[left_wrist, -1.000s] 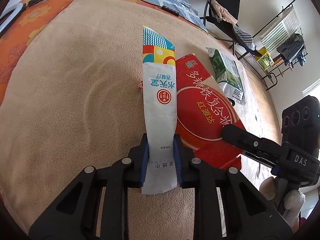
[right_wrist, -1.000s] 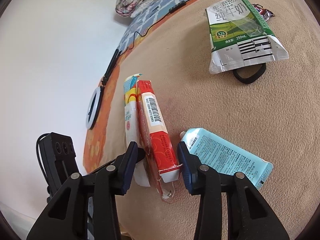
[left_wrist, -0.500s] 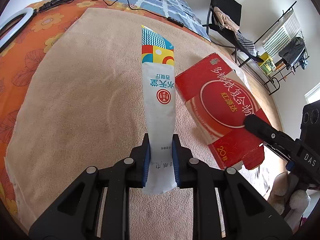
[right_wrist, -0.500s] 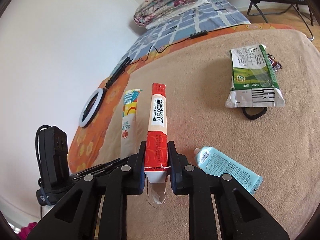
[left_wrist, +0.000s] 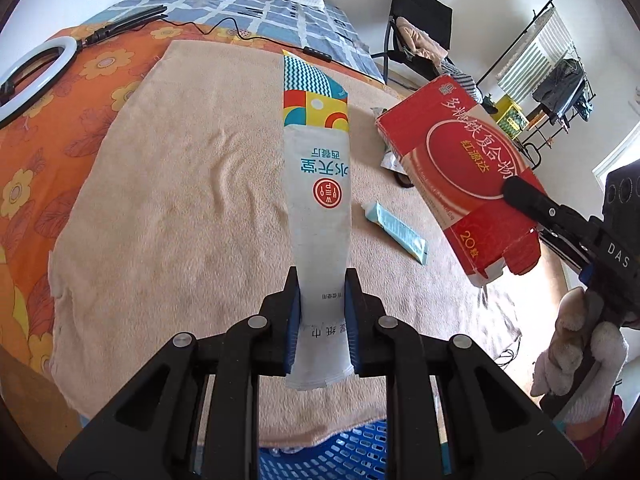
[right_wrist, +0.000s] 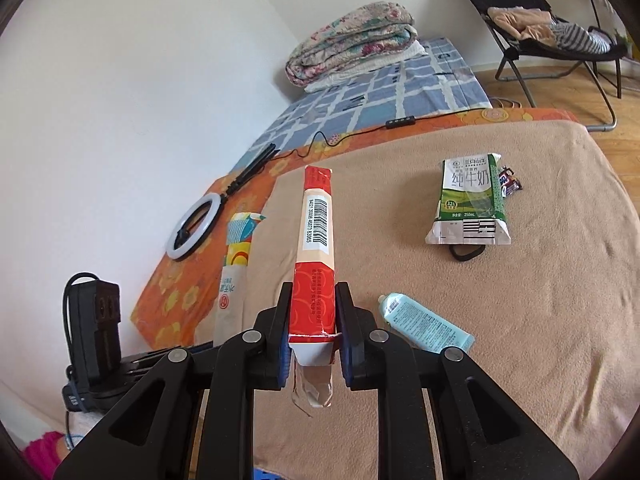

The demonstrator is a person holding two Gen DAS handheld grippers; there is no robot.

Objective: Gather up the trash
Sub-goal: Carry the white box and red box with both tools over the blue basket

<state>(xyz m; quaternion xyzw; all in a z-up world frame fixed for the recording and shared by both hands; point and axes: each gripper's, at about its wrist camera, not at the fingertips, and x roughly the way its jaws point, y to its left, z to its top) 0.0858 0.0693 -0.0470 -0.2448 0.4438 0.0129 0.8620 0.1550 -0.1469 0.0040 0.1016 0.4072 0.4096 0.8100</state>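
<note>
My left gripper (left_wrist: 321,312) is shut on a long white paper wrapper (left_wrist: 318,176) with a colourful patterned end, held up above the tan blanket (left_wrist: 180,208). My right gripper (right_wrist: 313,326) is shut on a flattened red carton (right_wrist: 316,248), also lifted; it shows in the left wrist view (left_wrist: 460,160). The wrapper shows in the right wrist view (right_wrist: 234,272). A light blue tube (right_wrist: 424,326) and a green milk carton (right_wrist: 468,204) lie on the blanket.
A blue plastic basket (left_wrist: 320,456) sits below the blanket's near edge. A ring light (right_wrist: 192,232) and cable lie on the orange sheet. A small dark wrapper (right_wrist: 510,180) lies beside the milk carton. A folding chair (right_wrist: 552,28) stands on the floor.
Both grippers have risen and pulled back from the blanket, lifting the wrapper and the red carton. The right gripper closed on the red carton.
</note>
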